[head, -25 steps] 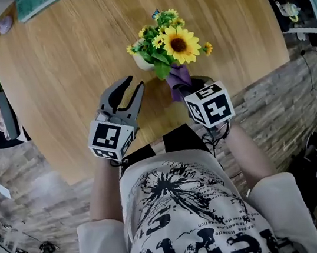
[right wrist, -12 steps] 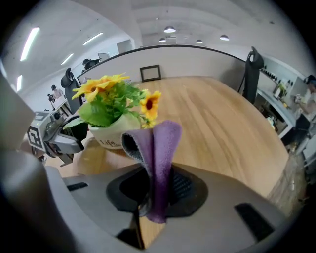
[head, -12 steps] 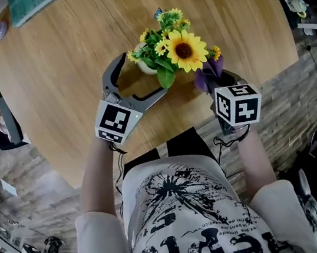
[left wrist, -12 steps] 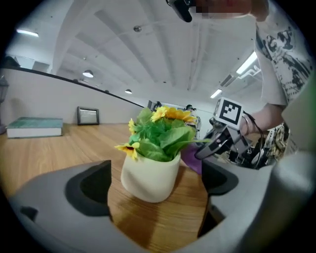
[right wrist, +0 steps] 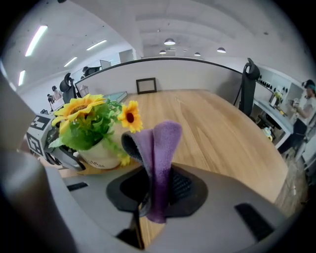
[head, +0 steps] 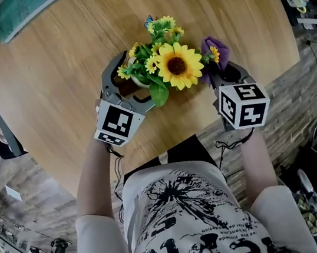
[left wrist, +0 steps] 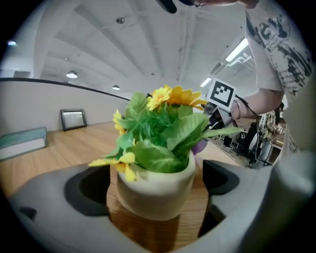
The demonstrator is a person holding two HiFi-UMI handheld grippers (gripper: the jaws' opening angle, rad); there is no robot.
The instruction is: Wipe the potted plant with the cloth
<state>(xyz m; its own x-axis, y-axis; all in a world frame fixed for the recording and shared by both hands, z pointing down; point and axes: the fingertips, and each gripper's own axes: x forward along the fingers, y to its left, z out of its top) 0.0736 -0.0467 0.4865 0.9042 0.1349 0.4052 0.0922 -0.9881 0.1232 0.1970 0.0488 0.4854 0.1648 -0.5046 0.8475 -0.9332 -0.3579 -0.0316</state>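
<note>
The potted plant (head: 163, 62), a sunflower and small yellow blooms in a white pot (left wrist: 155, 190), stands on the round wooden table (head: 49, 74). My left gripper (head: 135, 82) straddles the pot. Its jaws have just been opening and now stand wide, with a gap between each pad and the pot's sides (left wrist: 155, 190). My right gripper (head: 225, 73) is at the plant's right side, shut on a purple cloth (head: 215, 48). The cloth (right wrist: 159, 148) stands up folded out of the jaws, its top close to the right-hand flowers.
A teal book (head: 24, 12) lies at the table's far left edge, and a small framed picture (left wrist: 73, 118) stands beyond it. The table's near edge runs just under both grippers. A black stand (right wrist: 247, 89) rises at the far right of the table.
The left gripper has opened wide and moved forward around the pot. The right gripper carried the cloth from in front of the plant round to its right side.
</note>
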